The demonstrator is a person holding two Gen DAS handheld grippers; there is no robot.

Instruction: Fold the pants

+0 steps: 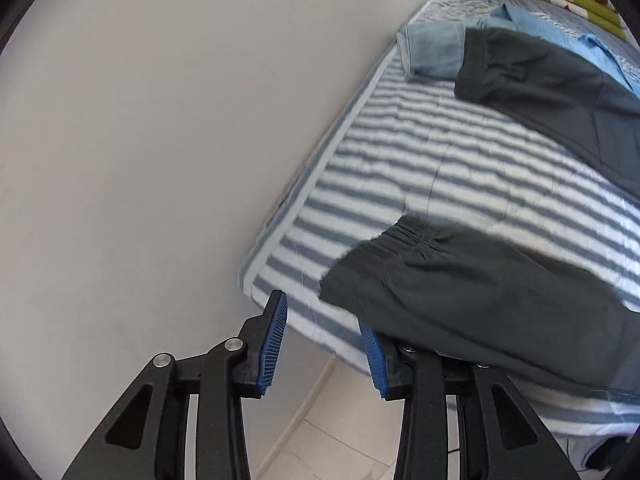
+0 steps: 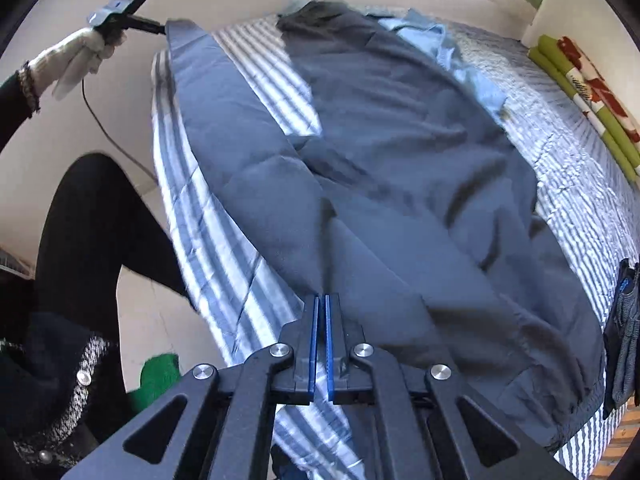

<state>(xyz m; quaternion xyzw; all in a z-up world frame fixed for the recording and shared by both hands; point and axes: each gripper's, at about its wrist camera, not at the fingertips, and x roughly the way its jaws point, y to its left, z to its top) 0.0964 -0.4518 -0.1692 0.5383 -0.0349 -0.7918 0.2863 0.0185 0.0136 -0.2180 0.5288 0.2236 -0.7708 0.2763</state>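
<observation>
Pants [image 2: 400,200] lie spread on the striped bed [image 2: 248,80], dark grey, both legs running away from the waist end, still wrinkled and not folded. A gap of bedding shows between the legs.

Left gripper [image 1: 324,344]: jaws partly open, nothing between the pads. One leg cuff [image 1: 404,236] lies against its right finger, draped over it, not pinched. In the right wrist view the person's gloved hand [image 2: 76,56] holds that gripper at the leg's far end, off the bed's edge.

Right gripper [image 2: 322,344]: jaws closed, pads nearly touching, over the pants near the waist end. Can't tell if any cloth is pinched; none visible between the pads.

Step, as I read it: laying out or straightening before the first fold, leg onto leg.

Next: left needs a real pinch on the cuff, right a confirmed hold at the waist, then carry the bed-edge leg across onto the other.

Light blue clothes [image 1: 436,52] sit beyond the pants; keep clear.
</observation>
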